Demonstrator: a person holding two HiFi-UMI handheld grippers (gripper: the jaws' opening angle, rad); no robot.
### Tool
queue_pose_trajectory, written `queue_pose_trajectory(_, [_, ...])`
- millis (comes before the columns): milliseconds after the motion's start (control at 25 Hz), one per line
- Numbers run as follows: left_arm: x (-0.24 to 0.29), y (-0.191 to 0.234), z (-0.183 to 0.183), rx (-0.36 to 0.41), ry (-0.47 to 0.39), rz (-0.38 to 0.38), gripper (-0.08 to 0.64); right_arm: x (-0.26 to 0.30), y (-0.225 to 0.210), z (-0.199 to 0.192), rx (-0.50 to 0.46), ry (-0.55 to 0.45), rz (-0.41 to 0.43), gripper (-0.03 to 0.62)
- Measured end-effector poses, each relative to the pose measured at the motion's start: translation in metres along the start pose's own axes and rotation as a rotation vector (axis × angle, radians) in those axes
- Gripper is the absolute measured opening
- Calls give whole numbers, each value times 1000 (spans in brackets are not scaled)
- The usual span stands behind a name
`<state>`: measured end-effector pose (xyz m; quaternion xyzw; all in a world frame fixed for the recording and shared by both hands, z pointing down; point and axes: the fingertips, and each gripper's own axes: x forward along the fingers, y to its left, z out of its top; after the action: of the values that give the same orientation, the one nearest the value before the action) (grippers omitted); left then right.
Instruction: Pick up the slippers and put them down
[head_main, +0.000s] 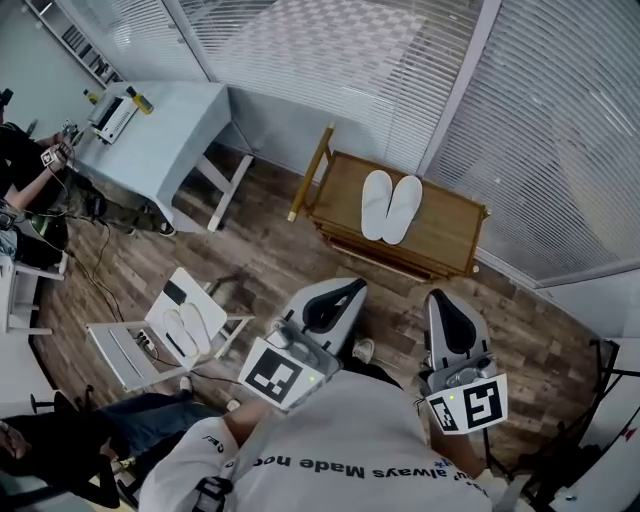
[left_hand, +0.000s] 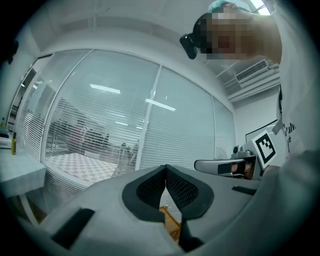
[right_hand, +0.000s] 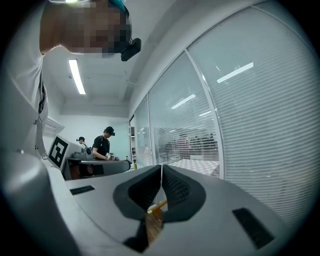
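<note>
Left gripper (head_main: 350, 288) and right gripper (head_main: 438, 297): jaws pressed together, empty. They hang short of the wooden bench (head_main: 450, 232) (each gripper view shows only a sliver of it). The white slippers (head_main: 390, 207) lie paired on top of it.

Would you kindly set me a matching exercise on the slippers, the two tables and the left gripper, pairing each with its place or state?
Things:
1. slippers
2. wooden table
3. pale blue table
4. left gripper

Places and states:
A. jaws shut, nothing between them
B. upper left in the head view
C. white, lying side by side
D. straight ahead, bearing the slippers

Pairs: 1-C, 2-D, 3-B, 4-A.
</note>
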<state>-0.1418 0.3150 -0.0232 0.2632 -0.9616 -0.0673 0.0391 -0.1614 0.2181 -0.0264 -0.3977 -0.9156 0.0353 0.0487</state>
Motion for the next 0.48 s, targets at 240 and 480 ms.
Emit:
queue_pose_trajectory(240, [38, 43, 5, 5, -7, -36, 12, 50, -25, 0, 1, -12, -35, 15])
queue_pose_trajectory(480, [74, 113, 13, 1, -3, -84, 12, 128, -46, 4, -2, -12, -78, 15])
